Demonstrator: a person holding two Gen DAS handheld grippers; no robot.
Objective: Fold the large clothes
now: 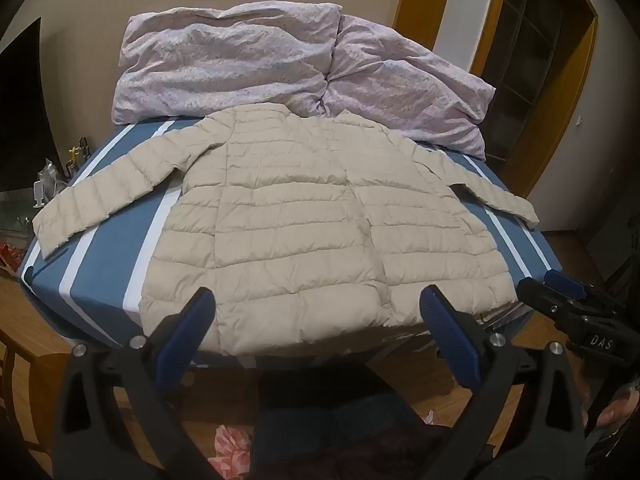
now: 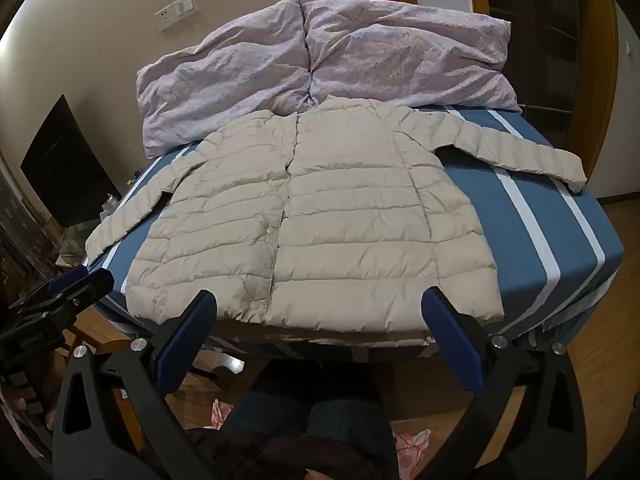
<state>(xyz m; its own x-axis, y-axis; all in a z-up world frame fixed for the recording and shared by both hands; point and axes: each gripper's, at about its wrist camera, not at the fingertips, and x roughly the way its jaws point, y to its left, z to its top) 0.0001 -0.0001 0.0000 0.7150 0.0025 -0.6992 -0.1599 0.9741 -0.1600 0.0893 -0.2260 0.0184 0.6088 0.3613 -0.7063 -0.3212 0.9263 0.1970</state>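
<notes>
Both tongs hang spread and empty at 6 o'clock, short of the bed [image 1: 100, 280] edge: left gripper [image 1: 316, 316], right gripper [image 2: 320, 316]. Jacket [image 2: 312, 216] lies flat, front up, sleeves splayed toward 9 and 3, collar at 12 by the duvet [image 2: 320, 52]. Folding looks unstarted; a likely first move is pinching a sleeve and carrying it across the chest.

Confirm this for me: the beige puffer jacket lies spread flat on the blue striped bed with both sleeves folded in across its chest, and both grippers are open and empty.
One detail is wrong: the sleeves are not folded in. On the beige puffer jacket both sleeves stretch outward over the blue striped bed, as the right wrist view shows. The rest holds: left gripper and right gripper are open and empty.
</notes>
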